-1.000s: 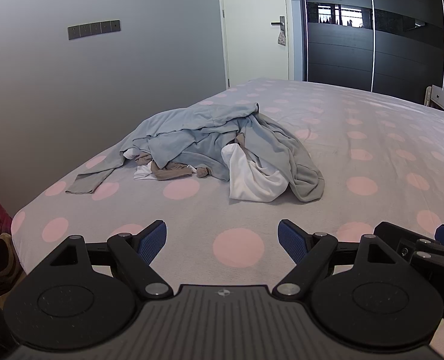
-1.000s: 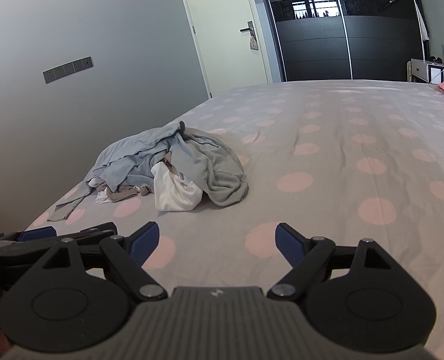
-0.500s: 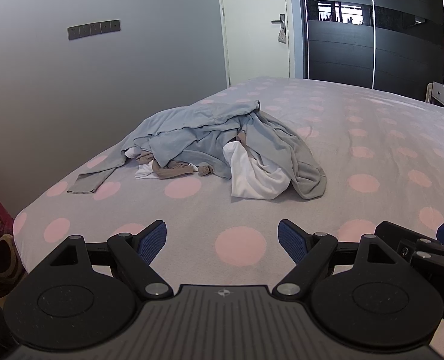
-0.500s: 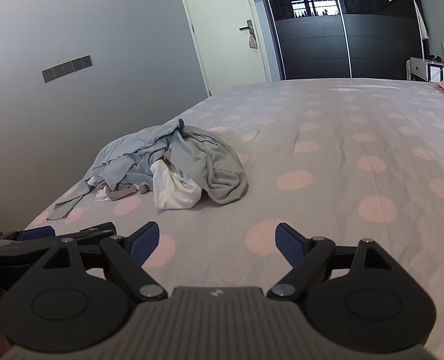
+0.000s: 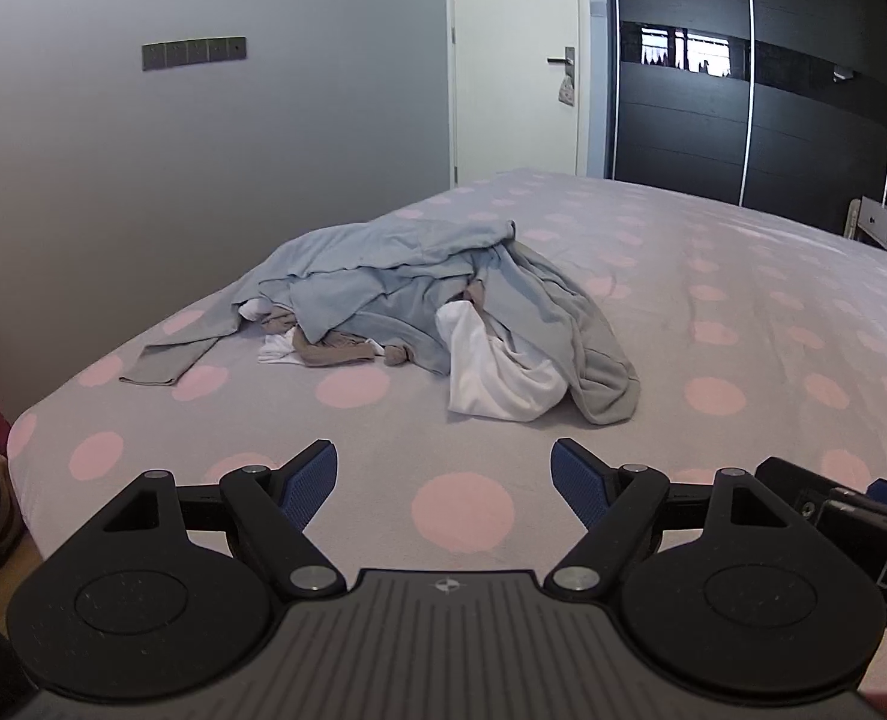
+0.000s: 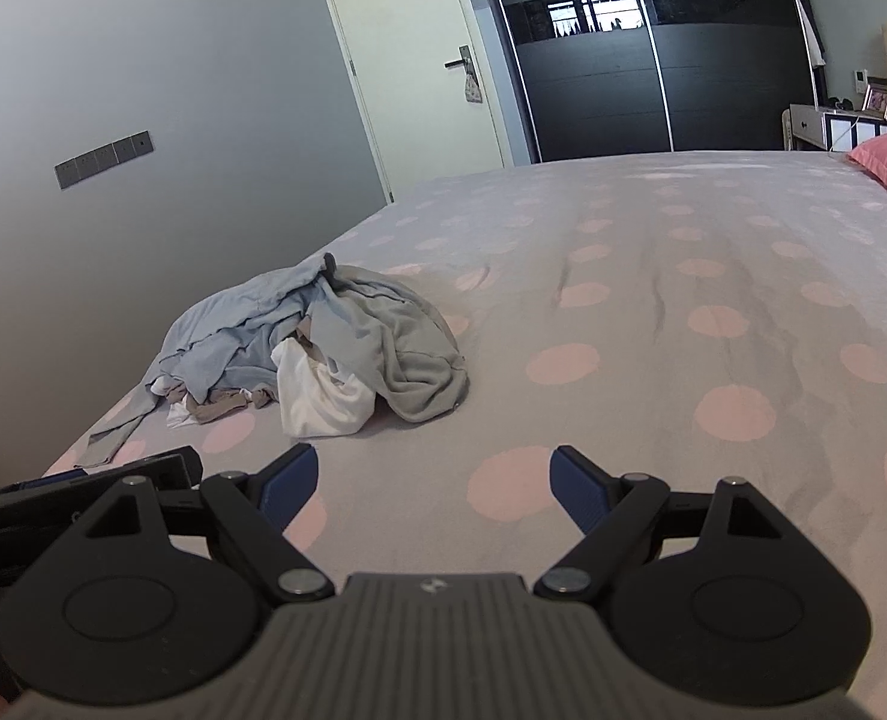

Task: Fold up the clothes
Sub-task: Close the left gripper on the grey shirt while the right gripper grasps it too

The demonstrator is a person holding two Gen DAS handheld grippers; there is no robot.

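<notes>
We hold our left gripper and right gripper spread wide, short of the clothes pile on the polka-dot bed.

Grey wall, cream door, black wardrobe, polka-dot bed.

Readable text: the letters "DA", white on black, cut off by the frame edge, on the right gripper body at lower right of the left wrist view.
</notes>
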